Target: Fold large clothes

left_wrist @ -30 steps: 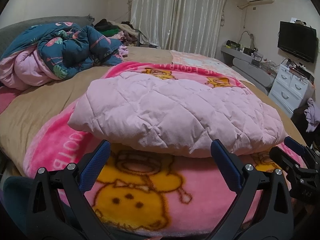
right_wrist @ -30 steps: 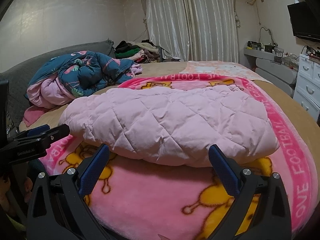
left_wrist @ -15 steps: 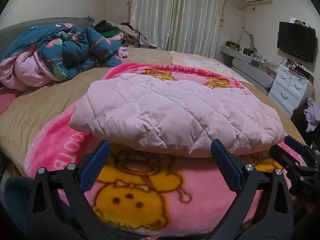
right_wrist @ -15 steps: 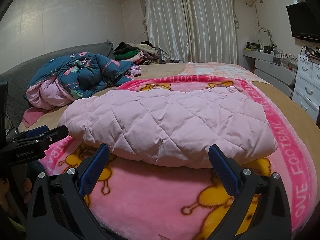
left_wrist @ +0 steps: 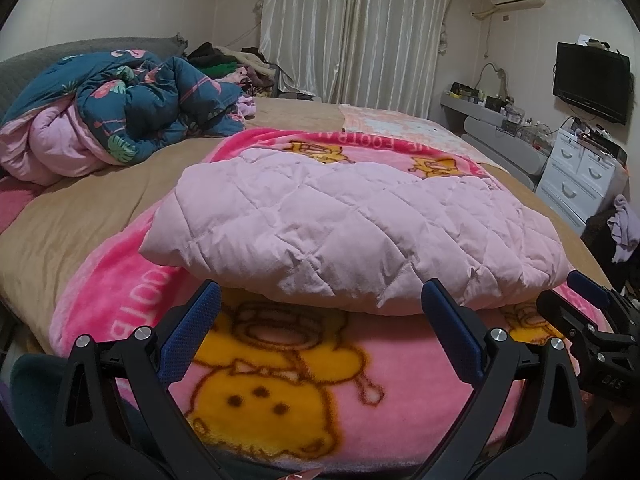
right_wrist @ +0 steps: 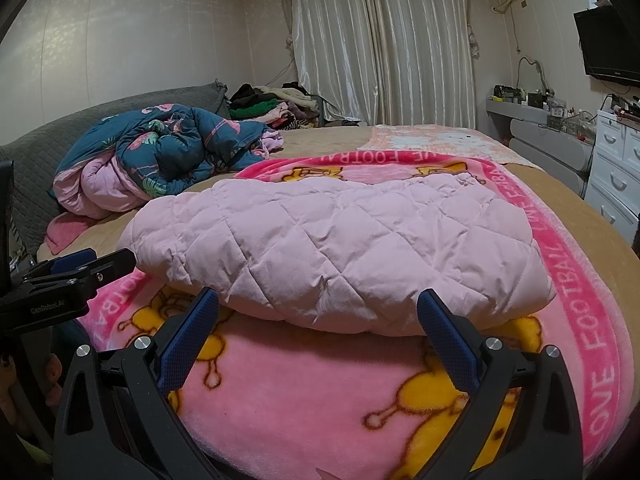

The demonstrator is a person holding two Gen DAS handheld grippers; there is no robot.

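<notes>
A pale pink quilted garment lies folded into a thick bundle on a bright pink cartoon blanket spread over the bed. My left gripper is open, its blue-padded fingers held just short of the bundle's near edge, with nothing between them. My right gripper is open too, hovering before the same edge, empty. Each gripper shows in the other's view: the right gripper at the far right of the left wrist view, the left gripper at the far left of the right wrist view.
A crumpled teal floral duvet sits at the back left of the bed by a grey headboard. Piled clothes lie near the curtains. White drawers and a wall TV stand to the right.
Both grippers have drawn back and lifted very slightly; the folded garment has not moved. Both stay open.
</notes>
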